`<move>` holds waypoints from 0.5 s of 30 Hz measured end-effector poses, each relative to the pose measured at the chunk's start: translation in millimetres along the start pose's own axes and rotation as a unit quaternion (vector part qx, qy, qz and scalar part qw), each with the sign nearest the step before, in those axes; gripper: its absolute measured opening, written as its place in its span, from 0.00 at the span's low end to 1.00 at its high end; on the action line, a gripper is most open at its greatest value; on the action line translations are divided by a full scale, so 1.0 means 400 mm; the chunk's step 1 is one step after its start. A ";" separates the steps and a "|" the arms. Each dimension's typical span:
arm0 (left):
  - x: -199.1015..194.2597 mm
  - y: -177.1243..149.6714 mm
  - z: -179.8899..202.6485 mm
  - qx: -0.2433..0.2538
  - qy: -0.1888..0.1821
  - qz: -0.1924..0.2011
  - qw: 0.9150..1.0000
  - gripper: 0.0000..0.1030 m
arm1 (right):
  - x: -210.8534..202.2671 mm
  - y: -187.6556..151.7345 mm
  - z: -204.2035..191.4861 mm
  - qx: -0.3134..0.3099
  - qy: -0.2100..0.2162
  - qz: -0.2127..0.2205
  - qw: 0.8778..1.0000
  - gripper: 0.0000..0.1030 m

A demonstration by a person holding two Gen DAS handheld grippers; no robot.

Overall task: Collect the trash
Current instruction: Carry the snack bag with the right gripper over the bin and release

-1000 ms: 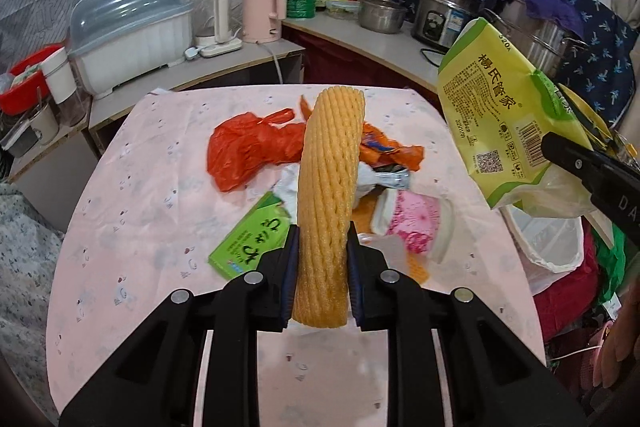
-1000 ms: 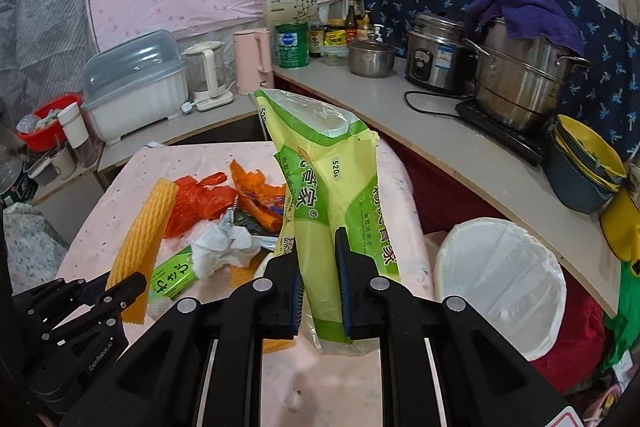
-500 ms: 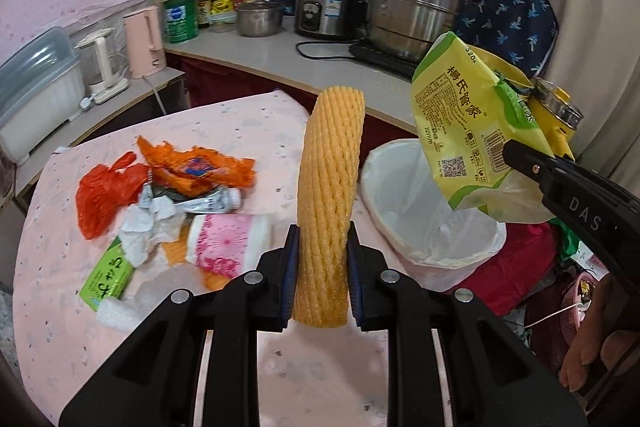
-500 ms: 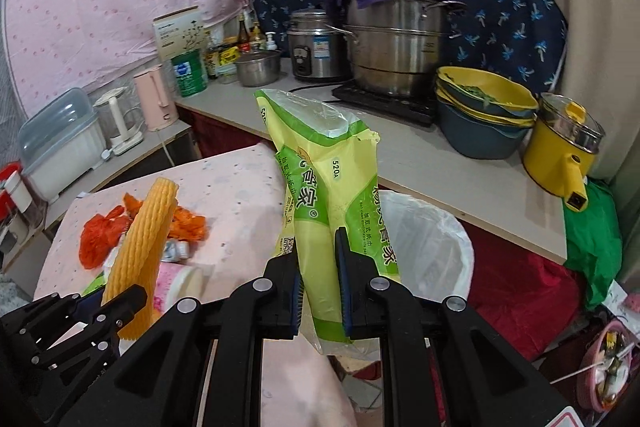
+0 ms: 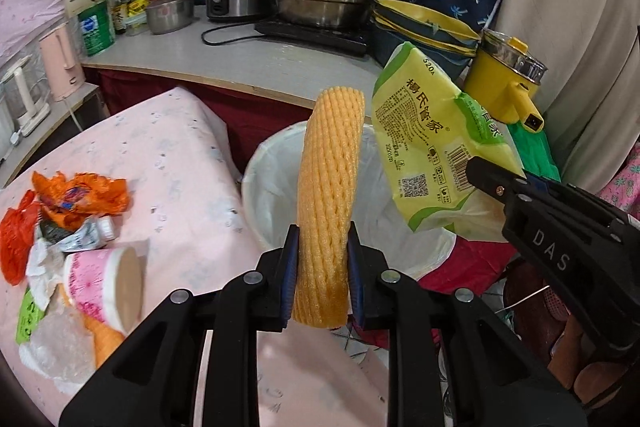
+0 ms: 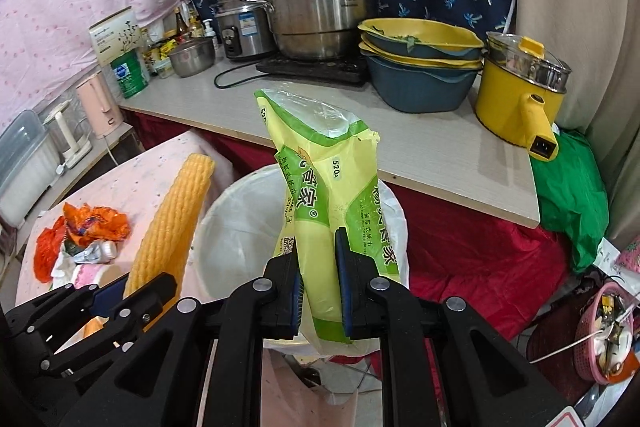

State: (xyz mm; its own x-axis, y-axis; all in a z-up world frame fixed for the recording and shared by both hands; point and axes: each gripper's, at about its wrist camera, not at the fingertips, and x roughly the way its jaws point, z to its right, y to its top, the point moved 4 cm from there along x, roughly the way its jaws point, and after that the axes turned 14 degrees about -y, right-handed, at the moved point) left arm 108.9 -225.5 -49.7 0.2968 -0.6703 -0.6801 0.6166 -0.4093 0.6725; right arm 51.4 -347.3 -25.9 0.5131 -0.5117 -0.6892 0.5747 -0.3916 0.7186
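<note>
My left gripper is shut on a yellow foam net sleeve, which stands upright over the near rim of a white-lined trash bin. My right gripper is shut on a yellow-green plastic tissue bag, held above the same trash bin. In the left wrist view the tissue bag hangs right of the sleeve. On the pink table to the left lies a trash pile: an orange wrapper, a red bag, a pink paper cup and a crumpled tube.
A counter behind the bin carries a steel steamer pot, a rice cooker, stacked blue and yellow basins and a yellow electric pot. Red cloth and a green bag lie beyond the bin.
Both grippers swung right, away from the trash pile on the table, carrying the sleeve and the bag. The white-lined bin has come under them, and the pile now sits far left.
</note>
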 end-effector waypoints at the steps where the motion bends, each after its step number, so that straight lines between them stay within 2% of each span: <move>1: 0.016 0.003 0.001 0.001 -0.004 -0.003 1.000 0.21 | 0.012 -0.001 0.005 0.001 -0.001 -0.003 1.000 0.13; 7: 0.072 0.015 -0.005 0.002 -0.006 -0.009 1.000 0.24 | 0.067 0.003 0.017 0.008 -0.004 -0.017 1.000 0.14; 11: 0.074 0.024 -0.019 -0.004 0.009 0.001 1.000 0.49 | 0.084 0.012 0.004 0.008 0.003 -0.014 1.000 0.17; 15: 0.059 0.028 -0.044 -0.011 0.033 0.010 0.999 0.67 | 0.084 0.022 -0.016 0.004 0.006 -0.006 1.000 0.32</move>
State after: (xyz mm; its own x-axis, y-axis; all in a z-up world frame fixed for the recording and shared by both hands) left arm 135.7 -235.1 -63.5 0.3568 -0.6357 -0.6845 0.6252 -0.3820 0.6806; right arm 77.6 -363.1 -43.5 0.5134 -0.4978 -0.6990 0.5760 -0.4039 0.7107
